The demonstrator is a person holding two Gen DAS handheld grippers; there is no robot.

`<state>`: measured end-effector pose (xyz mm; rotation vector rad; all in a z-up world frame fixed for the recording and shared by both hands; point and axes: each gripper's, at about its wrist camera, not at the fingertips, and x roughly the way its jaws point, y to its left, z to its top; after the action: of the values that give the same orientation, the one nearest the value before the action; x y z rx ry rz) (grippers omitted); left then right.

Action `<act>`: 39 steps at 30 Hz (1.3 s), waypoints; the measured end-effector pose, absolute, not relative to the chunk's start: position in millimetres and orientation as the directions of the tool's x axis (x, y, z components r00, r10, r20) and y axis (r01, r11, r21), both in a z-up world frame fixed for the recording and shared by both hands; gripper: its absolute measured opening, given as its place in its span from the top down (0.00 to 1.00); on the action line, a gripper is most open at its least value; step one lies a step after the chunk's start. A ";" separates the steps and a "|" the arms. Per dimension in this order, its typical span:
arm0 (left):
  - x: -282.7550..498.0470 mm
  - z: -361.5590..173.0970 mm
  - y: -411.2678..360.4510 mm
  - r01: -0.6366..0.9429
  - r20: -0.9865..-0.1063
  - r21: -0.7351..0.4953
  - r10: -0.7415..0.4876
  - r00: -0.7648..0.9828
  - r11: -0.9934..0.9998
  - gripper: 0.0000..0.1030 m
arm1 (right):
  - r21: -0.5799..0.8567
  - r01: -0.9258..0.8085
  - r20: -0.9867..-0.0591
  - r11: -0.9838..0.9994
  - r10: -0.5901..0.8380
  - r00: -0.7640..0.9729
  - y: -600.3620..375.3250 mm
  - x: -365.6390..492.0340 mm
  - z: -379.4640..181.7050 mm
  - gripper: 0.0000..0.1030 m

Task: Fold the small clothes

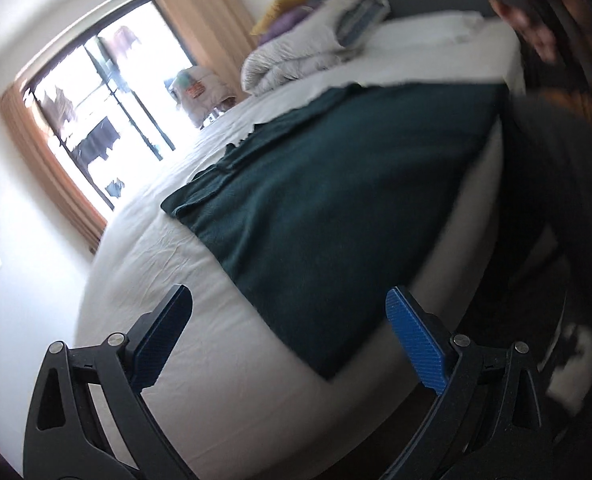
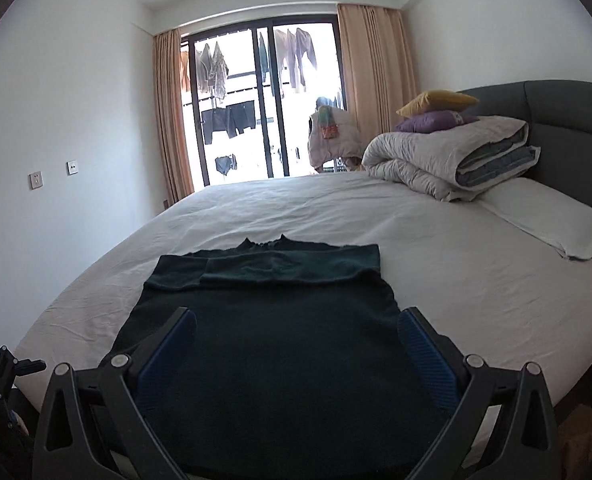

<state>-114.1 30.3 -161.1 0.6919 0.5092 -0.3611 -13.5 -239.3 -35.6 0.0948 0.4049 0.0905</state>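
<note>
1. We see a dark green garment [image 2: 272, 312] lying flat on the white sheet of a bed [image 2: 475, 280], near the bed's closest edge.
2. Its far end is folded over on itself, making a thicker band across the top, and a collar-like notch peeks out beyond that band.
3. Our right gripper [image 2: 296, 332] hovers over the near part of the garment with its jaws spread wide; the blue pads [image 2: 423, 356] stand apart on either side and nothing sits between them.
4. Our left gripper [image 1: 292, 340] is off to the side of the bed, tilted, and it too stands wide open, with only the sheet and a corner of the garment [image 1: 335, 208] showing behind the gap.
5. In the left wrist view the picture is blurred at its right side, where a person in dark clothing [image 1: 555, 200] stands by the bed; we cannot make out more of them.
6. At the head of the bed a rolled grey duvet [image 2: 447, 160] rests against a dark headboard [image 2: 567, 108], with a purple cushion [image 2: 431, 122] and a yellow cushion [image 2: 435, 102] stacked on top.
7. A white pillow [image 2: 551, 220] lies just beside the duvet, well apart from the garment.
8. Beyond the bed, a glass door [image 2: 264, 104] framed by beige curtains [image 2: 371, 80] shows laundry hanging outside.
9. Two wall plates [image 2: 54, 174] sit on the white wall at the left of the right wrist view.
</note>
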 end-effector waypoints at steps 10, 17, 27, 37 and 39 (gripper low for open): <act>-136.5 -219.1 17.5 0.403 -0.434 0.800 -0.035 0.900 0.444 0.04 | 0.102 -0.100 -0.405 0.990 0.133 0.905 -227.1 -31.4 -46.8 0.00; -142.8 -239.5 24.5 0.290 -0.294 0.913 -0.030 0.955 0.287 0.05 | 0.111 -0.103 -0.415 0.988 0.140 0.899 -225.5 -30.7 -48.8 0.02; -143.9 -258.8 24.2 0.263 -0.257 0.941 -0.055 0.965 0.213 0.44 | 0.096 -0.111 -0.438 0.989 0.142 0.888 -221.8 -29.3 -53.2 0.09; -148.1 -252.9 22.6 0.326 -0.312 0.918 -0.095 0.945 0.228 0.64 | -0.061 -0.140 -0.488 0.988 0.093 0.868 -224.7 -43.6 -63.6 0.13; -148.4 -253.5 26.5 0.324 -0.316 0.913 -0.074 0.946 0.248 0.64 | -0.040 -0.125 -0.496 0.991 0.089 0.864 -228.5 -42.9 -67.1 0.13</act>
<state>-148.4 26.5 -253.5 1.2952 0.2255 -0.2745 -42.9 -228.5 -67.1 -0.0715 0.5165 0.1123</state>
